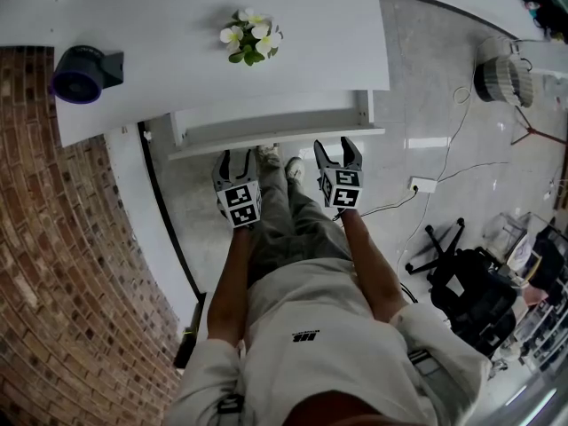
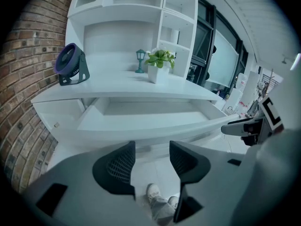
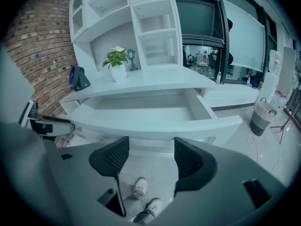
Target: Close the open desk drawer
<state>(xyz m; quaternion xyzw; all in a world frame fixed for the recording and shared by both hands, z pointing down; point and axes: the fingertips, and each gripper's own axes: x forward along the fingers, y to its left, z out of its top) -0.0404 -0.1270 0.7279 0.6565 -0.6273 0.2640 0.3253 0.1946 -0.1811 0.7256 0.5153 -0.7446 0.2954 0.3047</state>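
— Noting drawer status first: is the wide white desk drawer (image 1: pixel 275 138) shut?
— No. It stands pulled out from under the white desk top (image 1: pixel 177 25), with a bare interior and its front panel toward the person.
— State of the left gripper (image 1: pixel 236 158)?
— Close before the drawer front, toward its left half; contact cannot be told. Jaws apart. Between the dark ribbed pads (image 2: pixel 120 166) only floor and a pale shoe (image 2: pixel 153 192) show.
— And the right gripper (image 1: pixel 335 147)?
— Close before the drawer front, toward its right end. Jaws apart, holding nothing.
— Surroundings?
— Behind the drawer, on the desk: a green plant in a white pot (image 1: pixel 250 35) near centre and a round purple fan (image 1: pixel 82 74) off to the left. A red brick wall (image 1: pixel 53 282) runs left of the drawer. A slatted round basket (image 1: pixel 501 76) sits well to its right.
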